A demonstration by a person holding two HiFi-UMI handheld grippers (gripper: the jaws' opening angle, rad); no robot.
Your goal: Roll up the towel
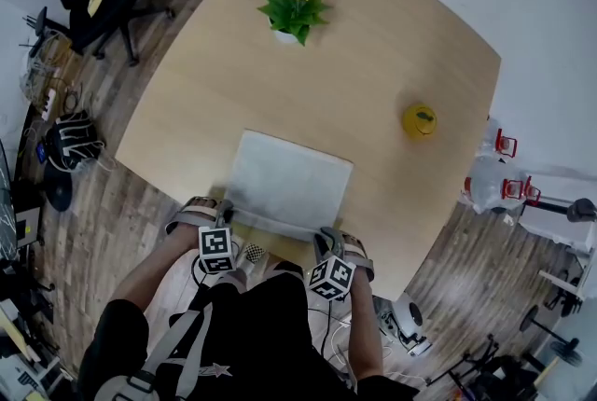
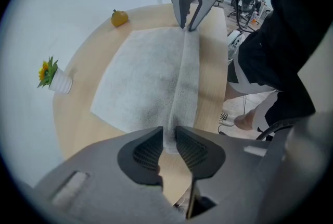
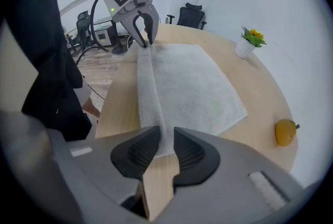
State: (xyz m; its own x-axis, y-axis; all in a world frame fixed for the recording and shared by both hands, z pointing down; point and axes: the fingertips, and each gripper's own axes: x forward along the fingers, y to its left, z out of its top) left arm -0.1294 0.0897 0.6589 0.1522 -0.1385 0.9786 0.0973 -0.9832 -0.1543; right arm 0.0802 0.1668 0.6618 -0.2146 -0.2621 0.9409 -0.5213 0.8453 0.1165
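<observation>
Currently the towel point(image 1: 289, 185) is laid flat on the counter point(image 1: 373, 45), at the near edge in front of the person, with its near hem already turned over into one narrow fold point(image 2: 186, 77) that runs the full width. The left gripper point(image 2: 169, 137) is set at one end of that fold and the right gripper point(image 3: 167, 137) at the other, both pointed steeply down. The placement at opposite ends is judged to be so that the fold is turned evenly and the roll comes out straight, not coned. Each gripper's jaws are seen parted by a small gap in its own view. The end of the fold lies between the tips but is not pinched by the pads, so neither gripper is counted as gripping, and the cloth is borne by the counter alone. This is read as a re-grip point between turns: one turn is done and most of the towel is unrolled beyond it. For the next turn the fold would need to be caught at both ends at once and carried over, away from the person, by the same amount. The risk is judged to be the soft fold springing open while ungripped, or one end leading. The potted flower point(image 1: 294, 12) and the yellow fruit-like object point(image 1: 420, 120) are placed well apart from the towel, so the rolling path is not obstructed by them.
</observation>
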